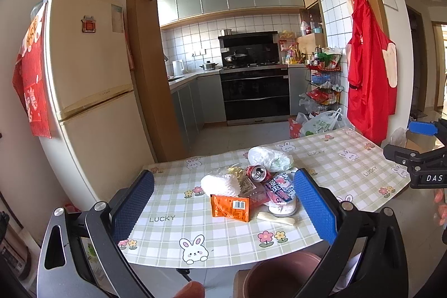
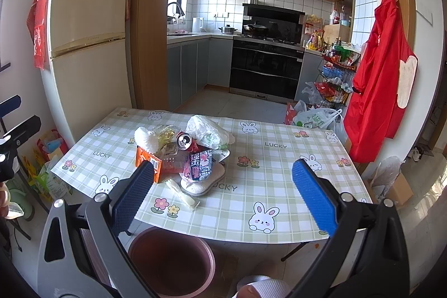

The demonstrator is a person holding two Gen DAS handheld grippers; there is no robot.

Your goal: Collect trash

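A pile of trash lies on the checked tablecloth (image 1: 329, 158) (image 2: 268, 166): a red drink can (image 1: 258, 173) (image 2: 186, 142), an orange packet (image 1: 230, 208) (image 2: 149, 161), a white foam net (image 1: 220, 184) (image 2: 146, 140), a crumpled plastic bag (image 1: 269, 157) (image 2: 208, 130), a pink printed wrapper (image 1: 279, 189) (image 2: 199, 165) and a white strip (image 1: 275, 219) (image 2: 183, 194). A brown bin (image 1: 279, 273) (image 2: 170, 260) stands on the floor below the table's near edge. My left gripper (image 1: 223, 205) is open, above the near edge, facing the pile. My right gripper (image 2: 223, 194) is open and empty, right of the pile.
A cream fridge (image 1: 92, 91) (image 2: 86, 46) stands left of the table. Kitchen counters and an oven (image 1: 255, 94) (image 2: 265, 71) are beyond. Plastic bags (image 1: 321, 123) (image 2: 315, 117) sit on the floor by a wire rack; a red apron (image 1: 368, 69) (image 2: 382, 74) hangs on the right wall.
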